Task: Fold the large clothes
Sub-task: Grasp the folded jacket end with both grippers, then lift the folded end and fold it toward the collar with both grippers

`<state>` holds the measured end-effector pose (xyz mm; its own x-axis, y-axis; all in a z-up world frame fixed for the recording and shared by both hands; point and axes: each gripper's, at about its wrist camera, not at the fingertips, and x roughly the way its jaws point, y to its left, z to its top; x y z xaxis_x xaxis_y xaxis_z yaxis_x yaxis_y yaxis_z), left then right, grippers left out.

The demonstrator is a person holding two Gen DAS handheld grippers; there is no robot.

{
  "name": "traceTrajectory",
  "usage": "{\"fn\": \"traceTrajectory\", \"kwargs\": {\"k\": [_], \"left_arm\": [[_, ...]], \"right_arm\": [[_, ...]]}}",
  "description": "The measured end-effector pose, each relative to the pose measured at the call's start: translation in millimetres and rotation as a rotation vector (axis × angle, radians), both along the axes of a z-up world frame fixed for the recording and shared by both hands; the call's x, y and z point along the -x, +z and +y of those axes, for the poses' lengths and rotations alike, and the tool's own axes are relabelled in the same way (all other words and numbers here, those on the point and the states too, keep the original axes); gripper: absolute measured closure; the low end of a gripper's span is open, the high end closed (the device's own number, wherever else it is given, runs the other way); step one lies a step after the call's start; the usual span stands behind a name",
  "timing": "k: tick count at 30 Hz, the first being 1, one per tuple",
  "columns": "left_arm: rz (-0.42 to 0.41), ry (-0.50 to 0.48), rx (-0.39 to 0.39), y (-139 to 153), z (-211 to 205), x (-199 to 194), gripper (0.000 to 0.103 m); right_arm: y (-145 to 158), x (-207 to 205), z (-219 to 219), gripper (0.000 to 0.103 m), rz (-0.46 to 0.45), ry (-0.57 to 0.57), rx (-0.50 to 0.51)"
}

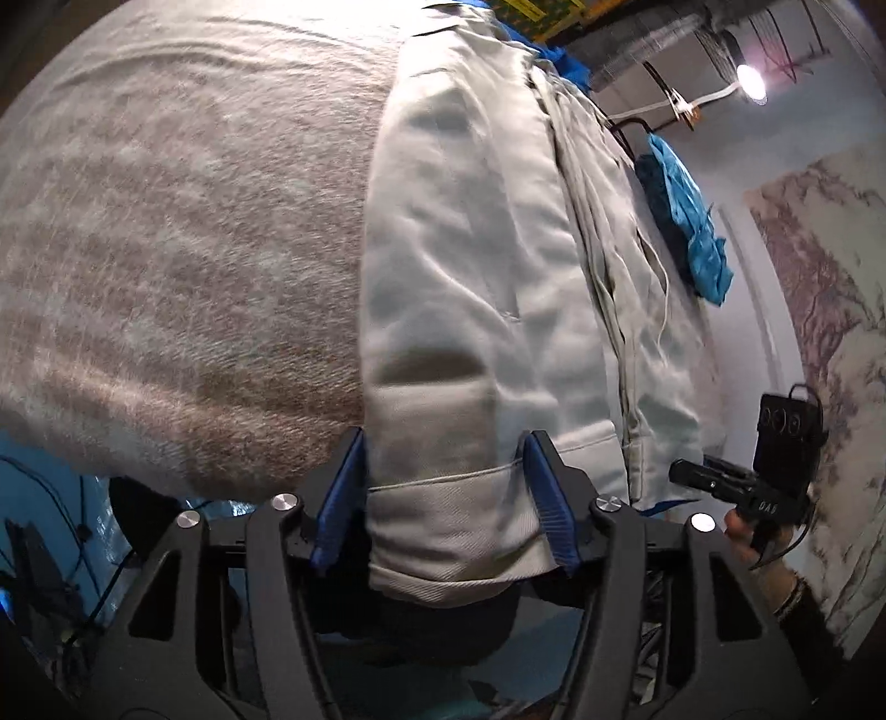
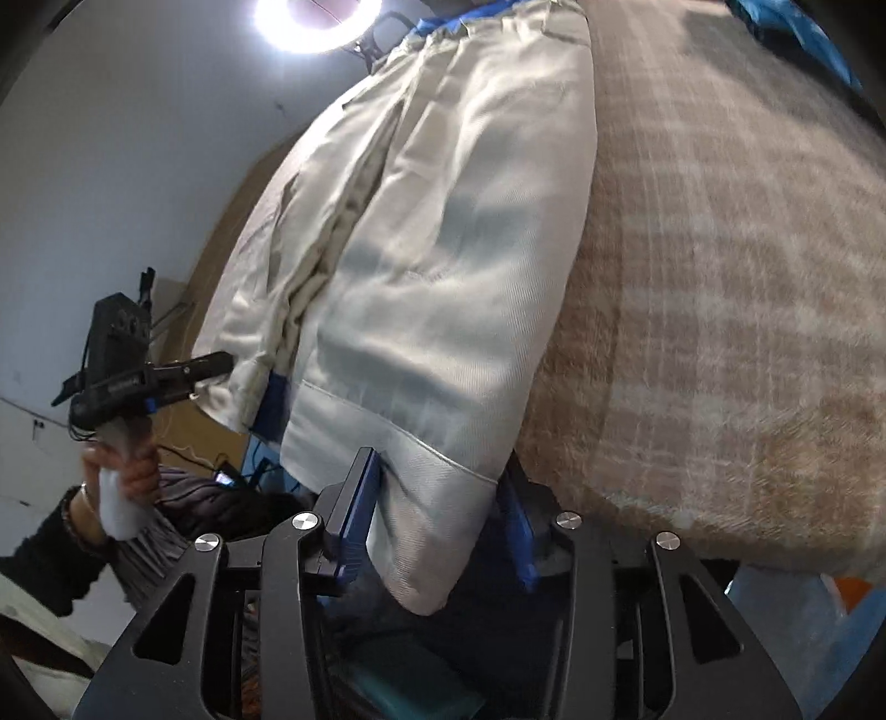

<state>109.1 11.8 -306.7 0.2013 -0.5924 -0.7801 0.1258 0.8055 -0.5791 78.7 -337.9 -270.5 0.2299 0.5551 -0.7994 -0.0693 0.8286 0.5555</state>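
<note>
Pale grey-white trousers [image 1: 470,277] lie lengthwise on a beige plaid blanket [image 1: 183,249], legs side by side. My left gripper [image 1: 443,471] has its blue-padded jaws wide apart around the hem of one leg [image 1: 454,531], which hangs over the blanket's edge. My right gripper [image 2: 437,498] stands the same way, jaws apart around the hem of a leg [image 2: 432,498]. The trousers [image 2: 443,249] and blanket [image 2: 720,304] fill the right wrist view. Each view shows the other gripper at the neighbouring hem, in the left wrist view [image 1: 720,482] and the right wrist view [image 2: 183,376].
A blue cloth [image 1: 692,221] hangs on a hanger at the wall. A ring light [image 2: 318,22] shines above. Cables and dark gear [image 1: 55,581] lie on the floor under the blanket's edge. A patterned wall hanging [image 1: 819,332] is at the right.
</note>
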Motion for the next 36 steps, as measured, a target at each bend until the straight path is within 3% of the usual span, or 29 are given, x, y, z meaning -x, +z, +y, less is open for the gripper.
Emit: {"fn": "traceTrajectory", "kwargs": {"k": [4,5,9,17,25,31,36], "left_arm": [[-0.009,-0.010,0.003,6,-9,-1,0.060],[-0.006,-0.005,0.015,6,-10,-1,0.066],[0.008,0.013,0.085,19,-8,-7,0.075],[0.025,0.051,0.210,50,-8,-31,0.080],[-0.034,0.079,0.252,87,-24,-85,0.081],[-0.022,0.109,0.245,84,-45,-148,0.082],[0.018,0.150,0.232,60,-54,-194,0.082]], "right_arm": [[4,-1,10,0.080,-0.015,0.032,-0.007],[6,-3,8,0.083,-0.012,0.021,-0.048],[12,-11,-1,0.086,-0.012,-0.030,-0.182],[36,-26,-16,0.087,-0.061,-0.110,-0.355],[63,-72,-32,0.087,-0.139,-0.184,-0.404],[61,-129,-44,0.087,-0.128,-0.259,-0.366],[42,-177,-56,0.087,-0.074,-0.318,-0.342]]}}
